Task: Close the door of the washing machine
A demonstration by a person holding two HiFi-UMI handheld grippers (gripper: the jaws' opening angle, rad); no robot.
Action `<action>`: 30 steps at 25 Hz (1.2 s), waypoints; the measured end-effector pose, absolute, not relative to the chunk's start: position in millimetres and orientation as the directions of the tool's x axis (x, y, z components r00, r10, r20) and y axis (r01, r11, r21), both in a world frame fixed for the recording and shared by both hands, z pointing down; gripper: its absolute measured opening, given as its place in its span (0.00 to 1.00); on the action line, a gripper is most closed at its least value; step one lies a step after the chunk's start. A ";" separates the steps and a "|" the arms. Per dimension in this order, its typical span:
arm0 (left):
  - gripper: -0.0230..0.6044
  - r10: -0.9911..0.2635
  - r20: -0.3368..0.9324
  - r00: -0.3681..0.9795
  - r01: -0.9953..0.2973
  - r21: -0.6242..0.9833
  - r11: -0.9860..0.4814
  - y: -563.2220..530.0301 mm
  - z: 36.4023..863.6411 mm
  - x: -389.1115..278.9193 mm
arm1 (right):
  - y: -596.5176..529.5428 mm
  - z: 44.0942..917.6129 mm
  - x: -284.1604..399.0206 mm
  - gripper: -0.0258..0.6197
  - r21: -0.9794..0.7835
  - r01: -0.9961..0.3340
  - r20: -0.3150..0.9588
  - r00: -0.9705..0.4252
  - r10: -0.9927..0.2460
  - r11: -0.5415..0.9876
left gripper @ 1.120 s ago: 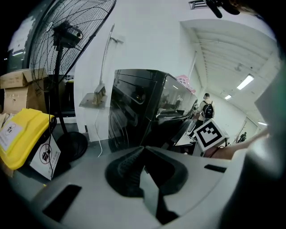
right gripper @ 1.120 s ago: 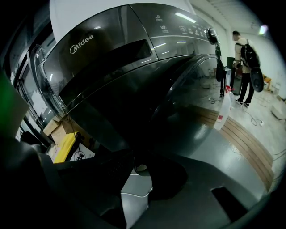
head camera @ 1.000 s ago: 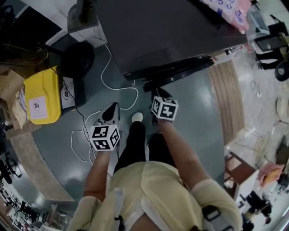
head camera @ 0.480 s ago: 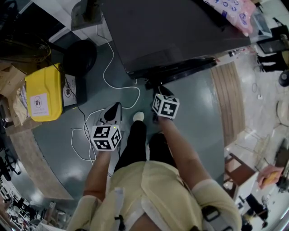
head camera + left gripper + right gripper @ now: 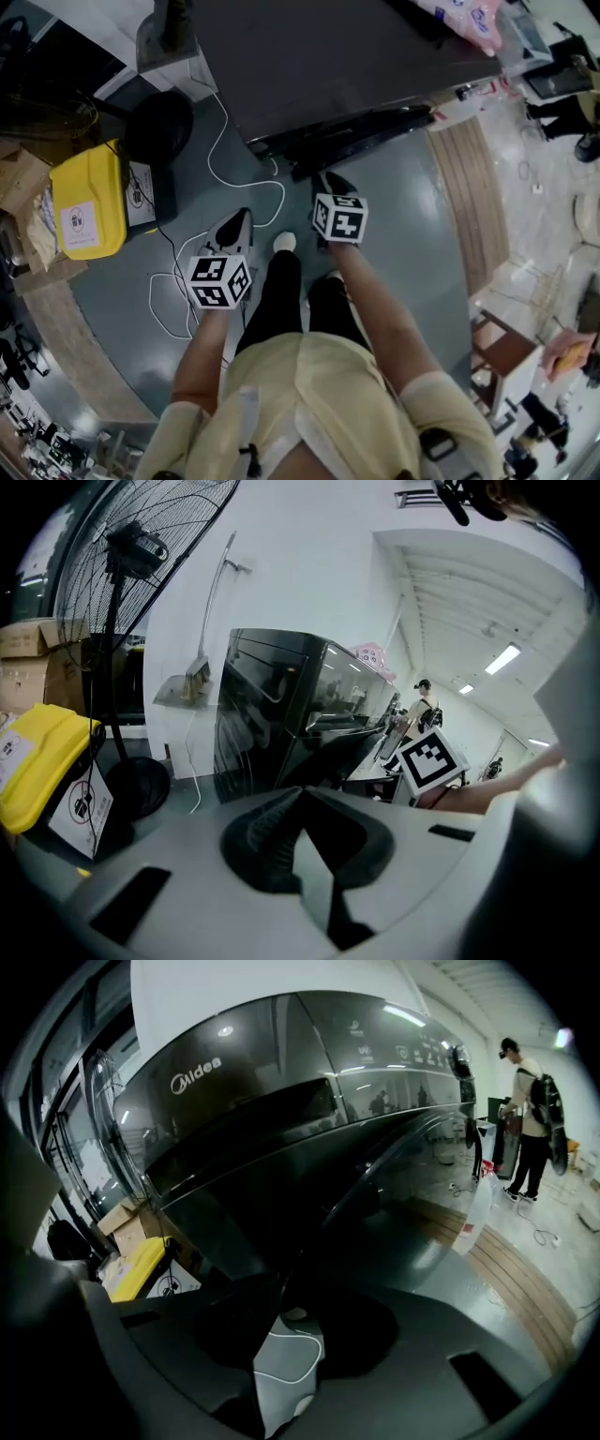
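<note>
My head view's upper edge cuts off the washing machine. Tips of the right gripper merge with the dark door rim, so I cannot tell contact. The distant person is too small for detail.

A smooth grey-green floor spreads through the room, with a strip of wood planks along its right edge. A pedestal fan and a yellow bin stand near the white wall. Strip lights glow on the ceiling.
</note>
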State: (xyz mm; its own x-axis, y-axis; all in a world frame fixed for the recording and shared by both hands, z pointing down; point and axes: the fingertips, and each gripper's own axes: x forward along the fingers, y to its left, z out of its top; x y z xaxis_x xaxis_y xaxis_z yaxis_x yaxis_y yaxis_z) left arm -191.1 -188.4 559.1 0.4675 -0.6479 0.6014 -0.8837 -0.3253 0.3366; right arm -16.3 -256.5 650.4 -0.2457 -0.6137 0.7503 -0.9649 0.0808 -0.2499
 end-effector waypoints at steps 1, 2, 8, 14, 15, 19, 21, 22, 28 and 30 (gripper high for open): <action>0.04 -0.648 0.598 0.472 -0.881 0.339 -0.330 -188.4 557.7 -187.8 | -253.7 646.2 -14.0 0.18 -0.258 -0.963 0.744 -0.250 -0.619 0.079; 0.04 -0.647 0.595 0.476 -0.879 0.340 -0.335 -188.3 556.4 -184.4 | -250.5 642.2 -11.8 0.18 -0.266 -0.961 0.739 -0.256 -0.624 0.079; 0.04 -0.642 0.587 0.493 -0.870 0.342 -0.355 -186.8 548.8 -167.7 | -230.0 619.0 0.0 0.18 -0.285 -0.954 0.713 -0.273 -0.646 0.089; 0.04 -0.629 0.582 0.515 -0.857 0.348 -0.380 -182.2 539.4 -149.6 | -212.0 599.9 18.0 0.18 -0.297 -0.951 0.696 -0.280 -0.661 0.091; 0.04 -0.626 0.582 0.519 -0.855 0.349 -0.384 -180.9 538.2 -147.5 | -208.7 597.2 20.4 0.18 -0.296 -0.951 0.695 -0.279 -0.663 0.089; 0.04 -0.619 0.582 0.527 -0.850 0.345 -0.399 -178.9 531.7 -139.4 | -198.9 585.4 30.1 0.18 -0.293 -0.952 0.688 -0.277 -0.671 0.092; 0.04 -0.619 0.580 0.530 -0.848 0.342 -0.406 -178.2 528.5 -134.8 | -194.6 577.7 35.9 0.18 -0.296 -0.951 0.677 -0.275 -0.682 0.089; 0.04 -0.618 0.579 0.533 -0.846 0.342 -0.409 -177.6 527.1 -132.4 | -192.3 573.7 38.8 0.18 -0.297 -0.951 0.670 -0.272 -0.690 0.087; 0.04 -0.610 0.570 0.551 -0.834 0.348 -0.428 -173.9 520.7 -118.0 | -180.4 555.0 54.7 0.12 -0.294 -0.953 0.638 -0.256 -0.726 0.078; 0.04 -0.609 0.569 0.553 -0.833 0.349 -0.429 -172.7 520.2 -116.6 | -176.5 551.6 56.4 0.09 -0.297 -0.952 0.635 -0.258 -0.728 0.078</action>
State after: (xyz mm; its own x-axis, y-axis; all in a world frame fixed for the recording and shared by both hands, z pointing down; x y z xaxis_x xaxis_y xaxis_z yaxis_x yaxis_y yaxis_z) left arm -116.6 -172.7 520.2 0.5525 -0.6090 0.5691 -0.8329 -0.4292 0.3494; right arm 56.4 -176.5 551.6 -0.2583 -0.7280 0.6350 -0.9516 0.0784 -0.2973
